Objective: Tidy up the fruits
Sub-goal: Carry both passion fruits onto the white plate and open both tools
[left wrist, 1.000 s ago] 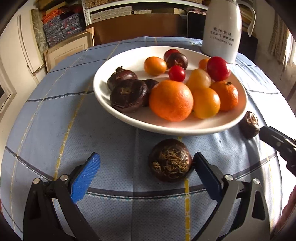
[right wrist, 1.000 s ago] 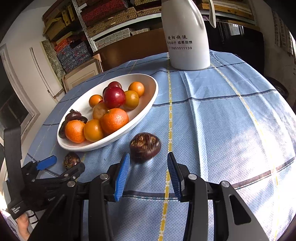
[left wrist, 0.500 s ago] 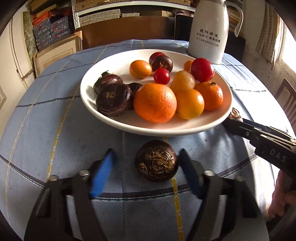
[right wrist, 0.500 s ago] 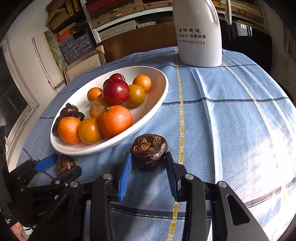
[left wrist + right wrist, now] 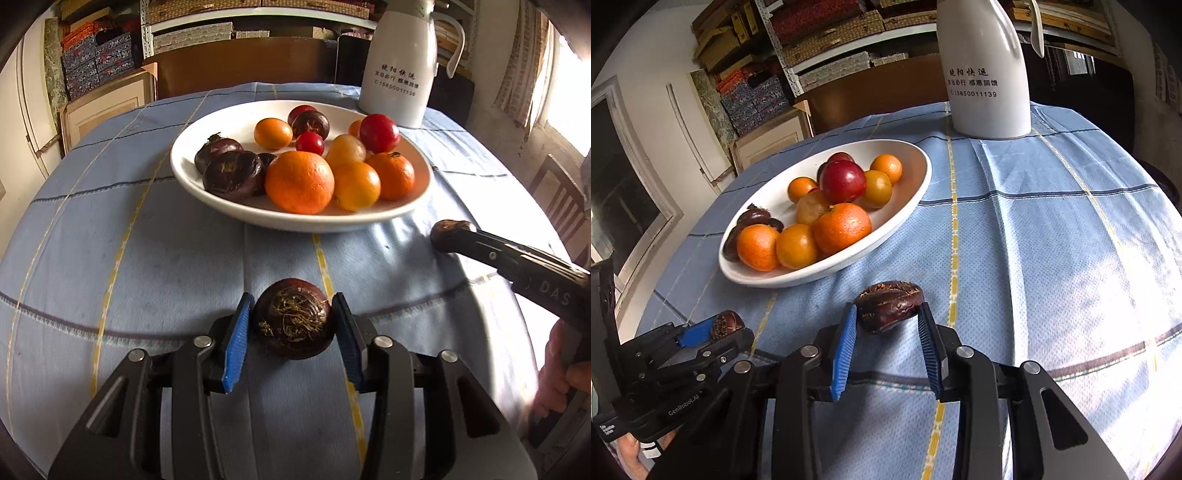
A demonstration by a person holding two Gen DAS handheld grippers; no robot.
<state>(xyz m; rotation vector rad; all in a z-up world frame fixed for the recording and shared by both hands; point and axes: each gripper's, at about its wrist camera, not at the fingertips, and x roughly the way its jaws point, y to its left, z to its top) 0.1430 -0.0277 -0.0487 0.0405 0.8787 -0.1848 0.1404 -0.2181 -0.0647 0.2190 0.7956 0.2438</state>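
A dark brown water chestnut [image 5: 293, 325] lies on the blue cloth between the blue pads of my left gripper [image 5: 293, 301]. Its jaws are closing and both pads touch the chestnut's sides. My right gripper [image 5: 887, 308] is shut on a second water chestnut [image 5: 890, 306], held tilted just above the cloth. Beyond both stands a white oval plate [image 5: 295, 225] [image 5: 820, 273] with oranges, red fruits and more dark chestnuts. In the left wrist view a right finger [image 5: 517, 254] comes in from the right with its chestnut [image 5: 448, 232] at the tip.
A tall white thermos jug [image 5: 402, 74] [image 5: 986, 74] stands behind the plate. A person's hand [image 5: 561, 376] holds the right gripper's handle. A wooden chair [image 5: 561, 199] is past the table's right edge. Shelves with boxes fill the background.
The left jaws went from wide open to closed against the chestnut. The right jaws closed on their chestnut, which now sits tilted between the pads.
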